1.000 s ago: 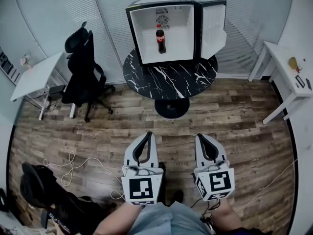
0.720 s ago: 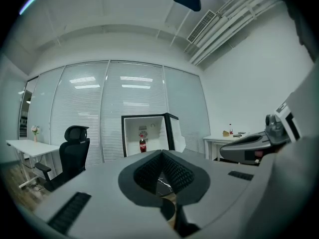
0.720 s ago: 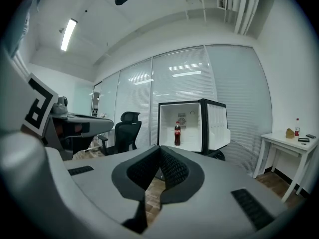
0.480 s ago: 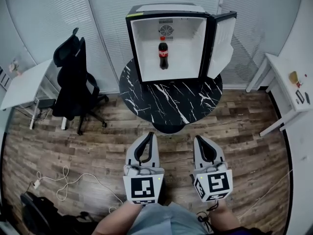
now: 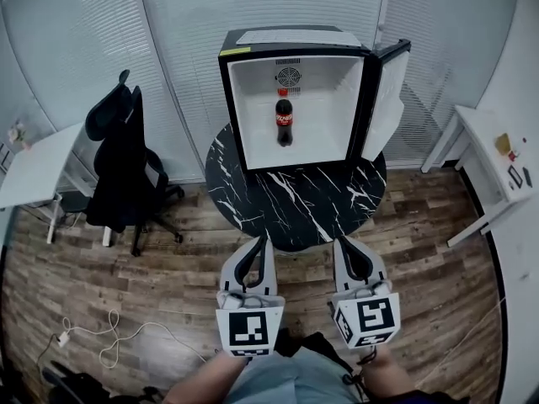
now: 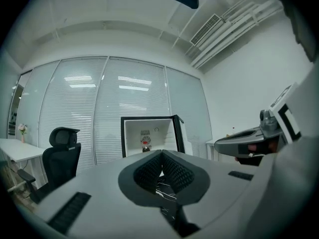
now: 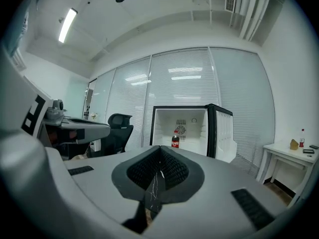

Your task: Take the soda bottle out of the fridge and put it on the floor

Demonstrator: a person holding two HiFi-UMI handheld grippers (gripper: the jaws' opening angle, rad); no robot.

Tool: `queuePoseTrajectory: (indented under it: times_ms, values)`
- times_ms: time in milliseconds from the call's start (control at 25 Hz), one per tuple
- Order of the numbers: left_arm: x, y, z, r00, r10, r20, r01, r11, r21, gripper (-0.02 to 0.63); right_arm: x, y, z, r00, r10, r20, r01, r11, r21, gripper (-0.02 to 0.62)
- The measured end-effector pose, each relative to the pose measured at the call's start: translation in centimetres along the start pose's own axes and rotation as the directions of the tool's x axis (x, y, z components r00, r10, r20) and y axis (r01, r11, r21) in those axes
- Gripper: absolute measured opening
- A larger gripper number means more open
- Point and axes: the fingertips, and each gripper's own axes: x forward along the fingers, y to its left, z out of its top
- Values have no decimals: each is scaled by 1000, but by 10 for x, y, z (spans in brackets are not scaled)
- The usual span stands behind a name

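Head view: 0 steps are done, the soda bottle (image 5: pixel 285 123) being left upright inside the open fridge (image 5: pixel 295 37), while the left gripper (image 5: pixel 263 241) and right gripper (image 5: pixel 340 243) are held short of the fridge, jaws pressed together, empty.

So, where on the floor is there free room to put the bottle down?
The widest bare wooden floor lies between the round table and the white desk at right. Another free strip lies between the office chair and the left gripper. The lower left is crowded by a cable.
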Motion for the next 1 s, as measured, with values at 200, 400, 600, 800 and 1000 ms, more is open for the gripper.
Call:
queuePoseTrajectory:
  times_ms: [200,400,600,800,1000]
  values:
    - [21,2,-13,1000,-10,-27,9,1000,-15,15,18,-10,-4,1000,-5,-7,5,1000,7,14]
    - [54,0,-21,999,-16,-46,16,1000,-12,15,45,-34,-7,1000,-12,-6,12,1000,18,14]
    - [101,1,-30,998,-2,-66,1,1000,-15,15,85,-66,-10,1000,-2,-6,2,999,35,14]
    - [163,-1,-38,996,14,-90,-15,1000,-9,15,138,-112,-10,1000,21,1,-21,998,52,14]
    - [218,7,-28,996,52,-73,-51,999,12,15,194,-150,-4,998,61,14,-62,996,67,14]
